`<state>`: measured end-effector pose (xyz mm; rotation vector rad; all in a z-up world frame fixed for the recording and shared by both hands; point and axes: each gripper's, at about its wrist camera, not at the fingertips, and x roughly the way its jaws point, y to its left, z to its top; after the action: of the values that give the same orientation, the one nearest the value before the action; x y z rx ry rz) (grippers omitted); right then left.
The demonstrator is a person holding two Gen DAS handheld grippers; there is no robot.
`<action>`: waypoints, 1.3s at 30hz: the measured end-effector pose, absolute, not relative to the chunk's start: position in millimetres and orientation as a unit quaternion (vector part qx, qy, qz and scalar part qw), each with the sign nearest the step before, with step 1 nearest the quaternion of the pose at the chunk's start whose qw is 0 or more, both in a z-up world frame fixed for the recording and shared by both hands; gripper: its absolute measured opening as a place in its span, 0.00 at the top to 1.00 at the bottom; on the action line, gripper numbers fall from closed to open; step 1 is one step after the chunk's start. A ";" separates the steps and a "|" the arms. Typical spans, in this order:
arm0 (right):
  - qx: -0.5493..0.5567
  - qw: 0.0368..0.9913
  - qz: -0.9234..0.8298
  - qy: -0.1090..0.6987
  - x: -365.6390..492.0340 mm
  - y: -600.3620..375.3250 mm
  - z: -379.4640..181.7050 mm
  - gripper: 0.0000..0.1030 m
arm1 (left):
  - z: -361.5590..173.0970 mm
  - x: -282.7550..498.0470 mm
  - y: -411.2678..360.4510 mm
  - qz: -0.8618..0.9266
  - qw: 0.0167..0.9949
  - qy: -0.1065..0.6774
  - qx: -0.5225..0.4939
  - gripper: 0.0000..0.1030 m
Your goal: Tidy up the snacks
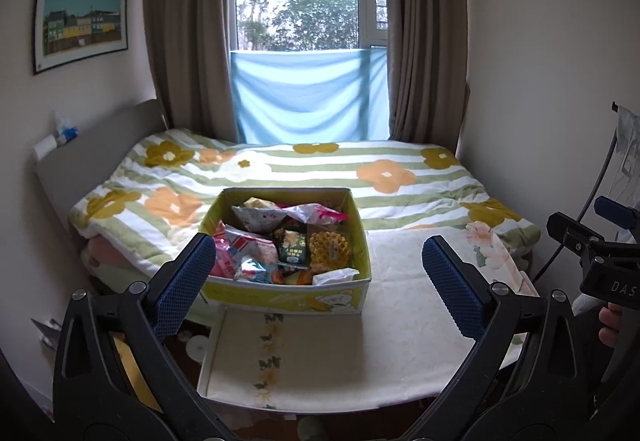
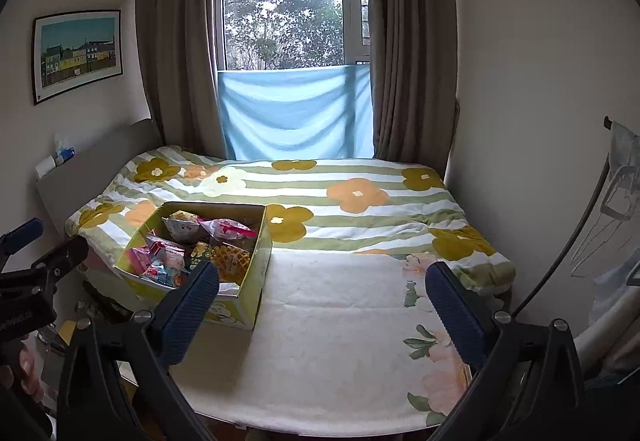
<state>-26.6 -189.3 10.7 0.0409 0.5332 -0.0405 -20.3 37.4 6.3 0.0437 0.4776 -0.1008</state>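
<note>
A yellow-green cardboard box (image 1: 288, 295) stands on a small table with a white floral cloth (image 1: 380, 341). It holds several snack packets, among them a yellow lattice-pattern pack (image 1: 329, 248) and a dark green pack (image 1: 293, 247). My left gripper (image 1: 316, 281) is open and empty, just in front of the box. The box also shows in the right wrist view (image 2: 256, 269) at the table's left. My right gripper (image 2: 322, 305) is open and empty over the bare cloth (image 2: 340, 341), to the right of the box. The right gripper also shows at the left view's right edge (image 1: 600, 241).
A bed with a green-striped flowered quilt (image 1: 320, 169) lies behind the table, under a curtained window (image 1: 308, 1). A headboard (image 1: 100, 145) with small items is at the left. Hangers and cables (image 2: 616, 201) hang on the right wall. Clutter lies on the floor left of the table (image 1: 120, 345).
</note>
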 end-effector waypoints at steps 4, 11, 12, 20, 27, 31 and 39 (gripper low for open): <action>0.022 0.965 -0.025 0.262 -32.6 -189.9 9.6 0.00 | 7.1 -27.3 37.0 -0.051 0.971 0.233 0.022 0.00; 0.023 0.965 -0.031 0.260 -36.1 -192.0 8.8 0.00 | 7.6 -29.5 37.3 -0.053 0.971 0.230 0.025 0.00; 0.022 0.965 -0.031 0.260 -37.1 -191.5 8.6 0.00 | 7.9 -30.3 37.2 -0.053 0.972 0.230 0.024 0.00; 0.022 0.965 -0.031 0.260 -37.4 -192.7 7.7 0.00 | 8.5 -29.6 38.9 -0.054 0.972 0.230 0.021 0.00; 0.022 0.965 -0.033 0.259 -37.8 -194.1 7.9 0.00 | 7.7 -30.3 40.8 -0.048 0.973 0.225 0.024 0.00; 0.021 0.964 -0.037 0.261 -39.2 -192.4 6.5 0.00 | 6.7 -31.0 40.3 -0.050 0.973 0.223 0.024 0.00; 0.021 0.964 -0.037 0.261 -39.5 -192.1 6.4 0.00 | 6.9 -32.2 39.6 -0.052 0.973 0.225 0.024 0.00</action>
<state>-39.5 -192.1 6.4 0.0432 0.5276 -0.0754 -32.2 39.6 6.9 0.0475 0.4544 -0.1050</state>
